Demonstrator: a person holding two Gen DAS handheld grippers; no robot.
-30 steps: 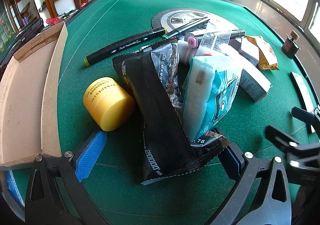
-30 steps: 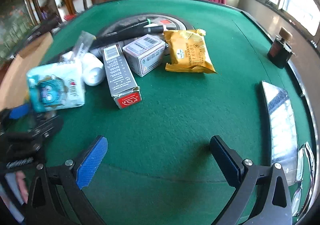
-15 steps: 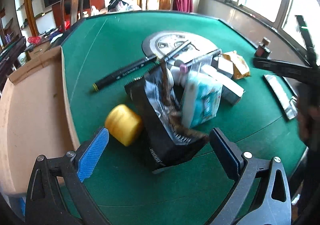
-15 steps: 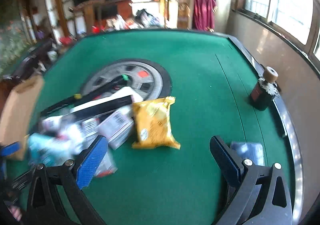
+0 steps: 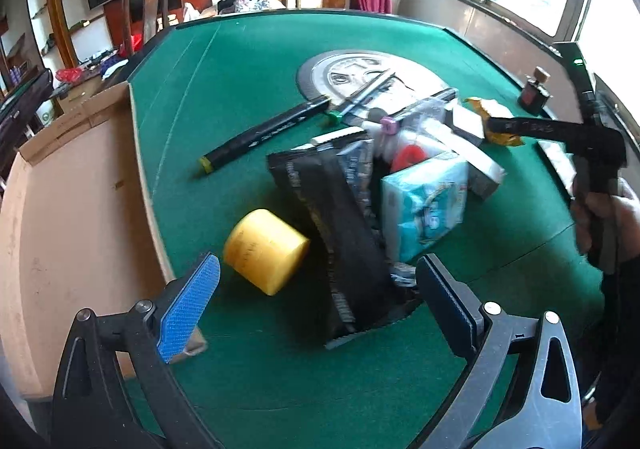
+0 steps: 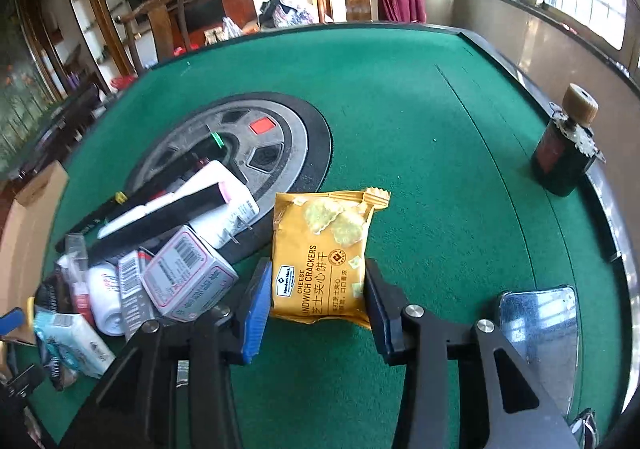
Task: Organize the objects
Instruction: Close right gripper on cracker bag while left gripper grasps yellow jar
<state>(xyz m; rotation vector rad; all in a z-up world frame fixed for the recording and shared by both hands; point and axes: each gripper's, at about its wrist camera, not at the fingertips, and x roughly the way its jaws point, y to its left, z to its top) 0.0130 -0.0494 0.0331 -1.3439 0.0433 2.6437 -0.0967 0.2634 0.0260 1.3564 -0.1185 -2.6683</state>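
Note:
A pile of objects lies on the green felt table (image 5: 248, 61). In the left wrist view my left gripper (image 5: 316, 301) is open, above the near end of a black snack packet (image 5: 340, 217), with a yellow jar (image 5: 264, 251) on its side to the left and a blue tissue pack (image 5: 424, 205) to the right. In the right wrist view my right gripper (image 6: 316, 305) has its jaws closed in on both sides of a yellow cheese cracker packet (image 6: 324, 257) lying flat on the felt.
An open cardboard box (image 5: 68, 209) sits at the left. Black markers (image 5: 264, 133), small cartons (image 6: 186, 277) and a white bottle (image 6: 224, 205) lie by the round centre disc (image 6: 256, 145). A dark bottle (image 6: 564, 153) stands at the right rim, near a shiny tray (image 6: 540, 333).
My left gripper has pulled back and up from the pile. My right gripper has moved forward to the cracker packet and narrowed around it.

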